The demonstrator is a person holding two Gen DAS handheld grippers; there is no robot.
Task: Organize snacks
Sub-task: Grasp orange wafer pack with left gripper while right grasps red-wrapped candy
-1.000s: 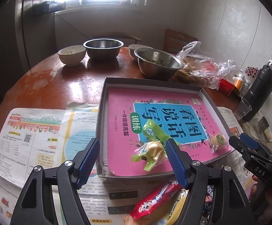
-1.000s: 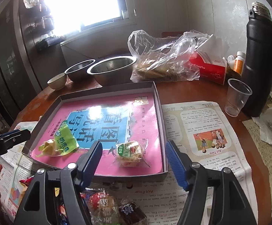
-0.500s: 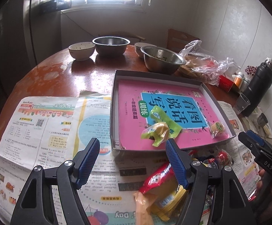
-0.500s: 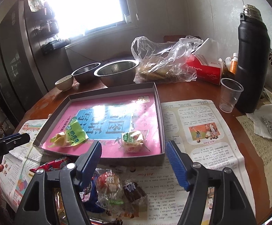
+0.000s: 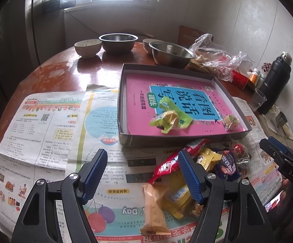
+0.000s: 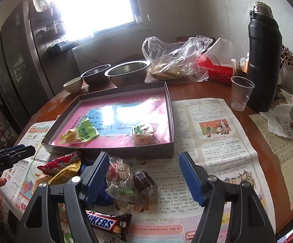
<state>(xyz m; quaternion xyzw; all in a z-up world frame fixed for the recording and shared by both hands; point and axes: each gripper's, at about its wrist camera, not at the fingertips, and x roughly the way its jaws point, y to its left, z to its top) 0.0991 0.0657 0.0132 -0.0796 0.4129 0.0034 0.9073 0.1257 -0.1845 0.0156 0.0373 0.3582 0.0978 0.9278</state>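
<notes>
Both claws, left [image 5: 142, 174] and right [image 6: 143, 175], are spread and empty, between picks I'd guess. Two snacks sit in the tray [image 6: 114, 151]; the pile [image 6: 122, 178] lies just before it (next: drop onto one wrapper, squeeze).

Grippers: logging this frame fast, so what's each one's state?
Left gripper: open, holding nothing.
Right gripper: open, holding nothing.

My left gripper [image 5: 142, 174]: black frame | ribbed blue pads | silver screws || right gripper [image 6: 143, 177]: same build, "DAS" marking
</notes>
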